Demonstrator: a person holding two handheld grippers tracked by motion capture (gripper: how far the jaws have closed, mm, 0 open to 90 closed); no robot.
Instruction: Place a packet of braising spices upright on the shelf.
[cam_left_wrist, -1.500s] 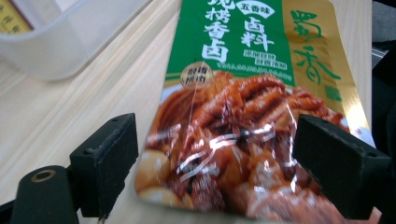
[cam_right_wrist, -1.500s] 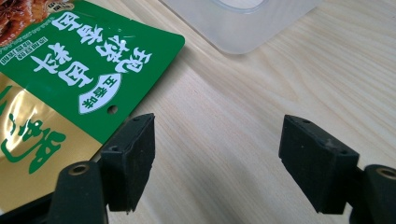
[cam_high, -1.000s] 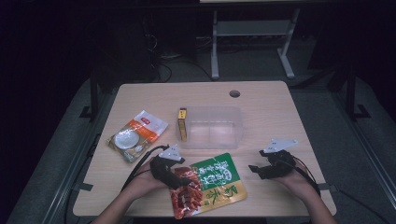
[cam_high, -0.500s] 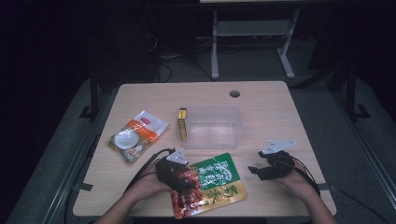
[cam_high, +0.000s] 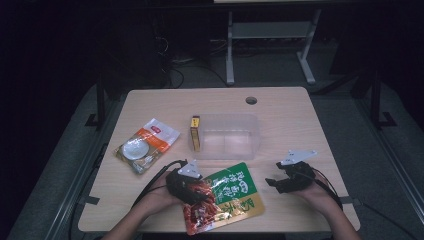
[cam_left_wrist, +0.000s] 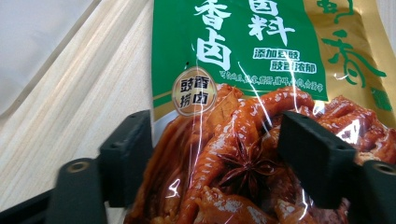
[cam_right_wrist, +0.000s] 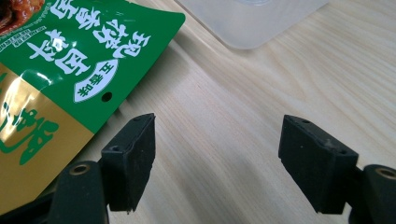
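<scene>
At the near edge of the surface, the green-and-gold snack pouch lies flat, its red lower end toward the person. The left gripper has come down over that red end since a second ago, and its jaws have just been closing — in the left gripper view the pouch sits between the fingers, which flank it; firm pressure cannot be confirmed, so I judge the grasp as forming, not made. The right gripper rests right of the pouch, fingers spread over bare wood, holding nothing.

Clearances: the pouch's near end overhangs or meets the front edge — little room there. The clear plastic tub stands just beyond, open-topped, with the yellow box against its left side and the orange packet well left. The lift path to the tub appears unobstructed.
</scene>
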